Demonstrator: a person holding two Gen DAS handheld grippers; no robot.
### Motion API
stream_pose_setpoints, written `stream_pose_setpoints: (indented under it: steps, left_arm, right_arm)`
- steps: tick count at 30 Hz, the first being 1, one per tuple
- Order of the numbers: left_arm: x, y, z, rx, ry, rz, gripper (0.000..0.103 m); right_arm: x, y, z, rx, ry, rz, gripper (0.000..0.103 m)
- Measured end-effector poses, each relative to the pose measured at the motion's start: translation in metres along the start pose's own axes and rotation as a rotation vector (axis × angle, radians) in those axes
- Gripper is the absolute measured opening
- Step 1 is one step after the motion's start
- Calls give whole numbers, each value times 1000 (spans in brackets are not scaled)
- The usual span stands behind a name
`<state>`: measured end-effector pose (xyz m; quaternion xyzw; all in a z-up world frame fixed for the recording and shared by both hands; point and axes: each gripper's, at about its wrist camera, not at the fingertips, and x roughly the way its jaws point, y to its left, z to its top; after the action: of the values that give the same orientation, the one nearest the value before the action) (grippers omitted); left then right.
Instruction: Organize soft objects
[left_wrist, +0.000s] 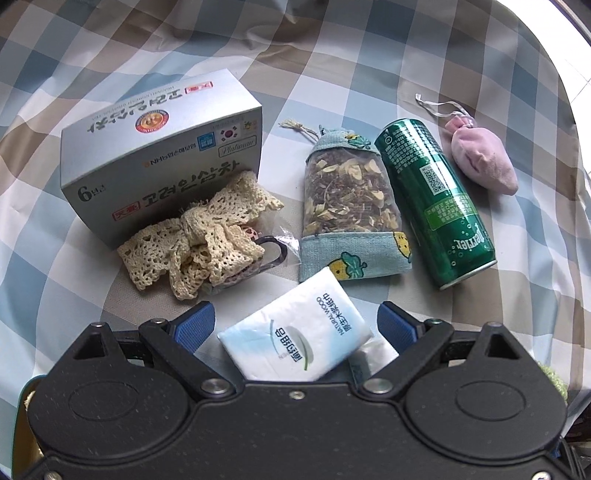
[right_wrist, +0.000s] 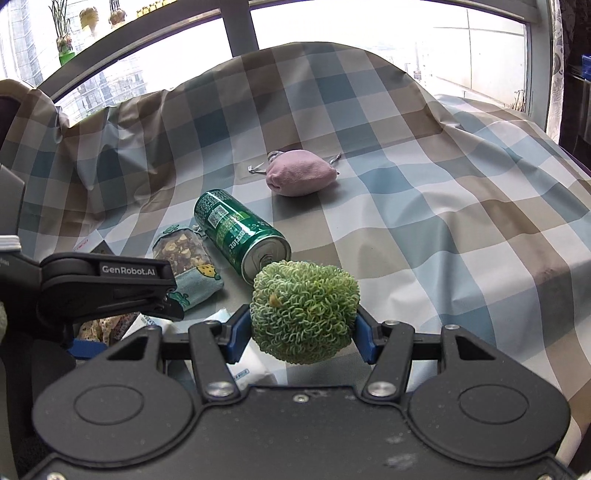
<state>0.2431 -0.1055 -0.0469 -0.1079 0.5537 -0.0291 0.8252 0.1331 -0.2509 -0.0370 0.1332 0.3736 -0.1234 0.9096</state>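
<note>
Green curly ball (right_wrist: 304, 310) clamped between right gripper (right_wrist: 302, 326) pads, above checked cloth (right_wrist: 443, 221). Tissue pack (left_wrist: 295, 330) lies between spread fingers of left gripper (left_wrist: 295, 325), seemingly untouched. Beyond: lace bow (left_wrist: 201, 232), herb sachet (left_wrist: 351, 203), green can (left_wrist: 436, 199), pink pouch (left_wrist: 480, 158), silver box (left_wrist: 155, 147).

Sachet (left_wrist: 351, 199) lies between box (left_wrist: 155, 147) (left) and can (left_wrist: 436, 199).

It looked like a home: a blue, beige and white checked cloth (right_wrist: 424, 206) covered the surface beside a large window (right_wrist: 369, 26) with potted plants (right_wrist: 64, 40) on its ledge.
</note>
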Motion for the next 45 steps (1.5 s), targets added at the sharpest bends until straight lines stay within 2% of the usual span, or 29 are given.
stream_pose_setpoints:
  steps: [2,6,7,8,12,13,14,16,19,21,22,25,28,30,32,35,40,45]
  left_arm:
    - [9,4,1,-15,38,-14,91]
    - [13,-1,0,20,32,2,92]
    - [13,-3,0,31,27,6,91]
    - [13,-5,-1,46,13,16,84]
    - [11,-7,0,94,-17,-18,81]
    - [9,-7,0,102,-21,-27,68]
    - [6,-7,0,122,-28,-35,62]
    - [-2,-6,1,137,-34,-51,61]
    - [-15,-5,0,168,-59,-59,55]
    - [-23,-5,-1,198,-81,-65,46]
    - [-25,-5,-1,207,-81,-72,37]
    - [-29,-3,4,230,-73,-99,37]
    - [-26,-1,9,236,-86,-68,37]
    - [-22,1,11,232,-72,-65,41]
    - [-21,4,11,206,-42,-74,53]
    - [-27,9,5,178,-43,-105,67]
    - [-36,11,-10,231,-24,-137,67]
    - [-44,21,-27,288,0,-117,67]
  right_arm:
    - [-1,0,-4,3,6,-1,56]
    - [-4,3,-10,8,5,-3,56]
    - [-6,3,-10,11,4,-2,56]
    - [-7,4,-11,15,3,0,56]
    - [-10,4,-11,26,-4,1,56]
    - [-11,4,-10,27,-7,-1,56]
    - [-12,4,-10,27,-10,-4,56]
    - [-16,3,-9,32,-19,-9,56]
    - [-23,3,-7,41,-33,-9,56]
    - [-28,3,-6,46,-39,-2,56]
    - [-29,2,-6,53,-38,2,56]
    - [-31,-1,-5,73,-36,6,56]
    - [-32,-3,-5,88,-31,-2,56]
    - [-33,-5,-5,97,-29,0,56]
    - [-34,-4,-4,98,-29,1,56]
    - [-36,-3,-5,88,-32,2,56]
    - [-35,-4,-5,90,-24,18,57]
    - [-33,-8,-5,99,-19,23,57]
